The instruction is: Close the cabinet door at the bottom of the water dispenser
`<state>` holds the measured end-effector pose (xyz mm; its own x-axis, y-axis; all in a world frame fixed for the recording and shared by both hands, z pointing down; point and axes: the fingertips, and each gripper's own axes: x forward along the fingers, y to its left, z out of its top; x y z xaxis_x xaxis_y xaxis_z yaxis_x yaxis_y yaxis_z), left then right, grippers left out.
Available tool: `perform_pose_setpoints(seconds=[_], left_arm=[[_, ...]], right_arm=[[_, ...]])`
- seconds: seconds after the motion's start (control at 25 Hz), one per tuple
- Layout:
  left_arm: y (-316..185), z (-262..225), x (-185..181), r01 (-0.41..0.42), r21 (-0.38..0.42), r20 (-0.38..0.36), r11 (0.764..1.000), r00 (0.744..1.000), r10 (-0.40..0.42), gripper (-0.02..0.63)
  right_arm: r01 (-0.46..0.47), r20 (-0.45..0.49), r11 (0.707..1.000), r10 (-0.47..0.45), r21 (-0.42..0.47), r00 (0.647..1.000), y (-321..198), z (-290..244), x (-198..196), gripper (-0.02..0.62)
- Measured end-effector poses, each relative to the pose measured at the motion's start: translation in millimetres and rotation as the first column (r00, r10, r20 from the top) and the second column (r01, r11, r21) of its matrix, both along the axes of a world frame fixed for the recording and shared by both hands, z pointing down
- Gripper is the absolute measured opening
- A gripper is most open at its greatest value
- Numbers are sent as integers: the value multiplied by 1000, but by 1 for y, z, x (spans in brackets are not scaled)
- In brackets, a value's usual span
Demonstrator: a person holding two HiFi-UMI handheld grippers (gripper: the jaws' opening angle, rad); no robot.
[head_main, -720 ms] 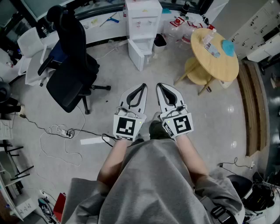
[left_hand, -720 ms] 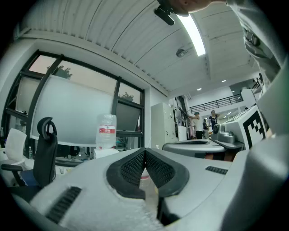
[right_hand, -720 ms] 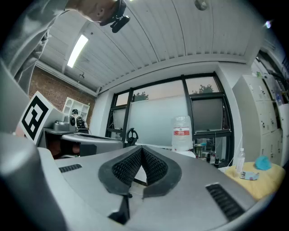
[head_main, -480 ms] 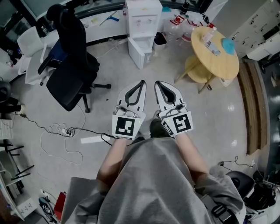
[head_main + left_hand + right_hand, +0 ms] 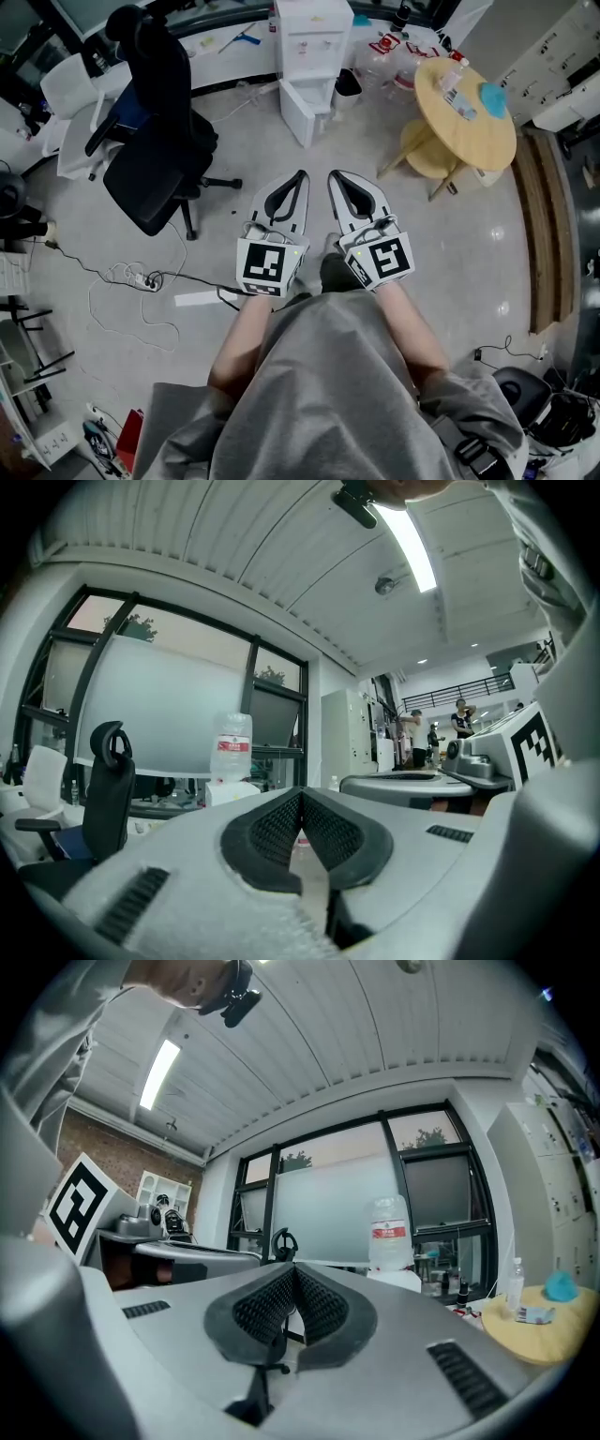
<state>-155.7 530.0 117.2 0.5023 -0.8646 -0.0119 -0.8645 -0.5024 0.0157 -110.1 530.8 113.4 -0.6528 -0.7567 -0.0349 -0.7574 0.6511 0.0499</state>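
- The left gripper point(image 5: 301, 175) and right gripper point(image 5: 332, 175) are held side by side, both pointing toward the white water dispenser point(image 5: 308, 36) across the room.
- Both pairs of jaws are clenched tip to tip, with nothing between them.
- The cabinet door point(image 5: 298, 112) at the dispenser's foot stands swung open, well apart from either gripper.
- A black office chair point(image 5: 155, 141) stands to the left of the dispenser, and a round wooden table point(image 5: 466, 117) to its right.

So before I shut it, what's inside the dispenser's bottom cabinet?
The door hangs open, but nothing inside shows: the head view looks down on the dispenser, and the gripper views miss its base.
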Motion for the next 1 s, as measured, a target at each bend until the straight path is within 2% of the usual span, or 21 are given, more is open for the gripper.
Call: perform_pose_setpoints(seconds=[0.48, 1.0], left_arm=[[-43, 33, 2, -8, -112, -17, 994, 1000, 6, 8], [-147, 67, 8, 3, -203, 4, 979, 1000, -2, 8]], right_arm=[[-52, -9, 986, 51, -158, 999, -51, 38, 12, 9], [-64, 12, 964, 69, -257, 998, -155, 75, 27, 9]])
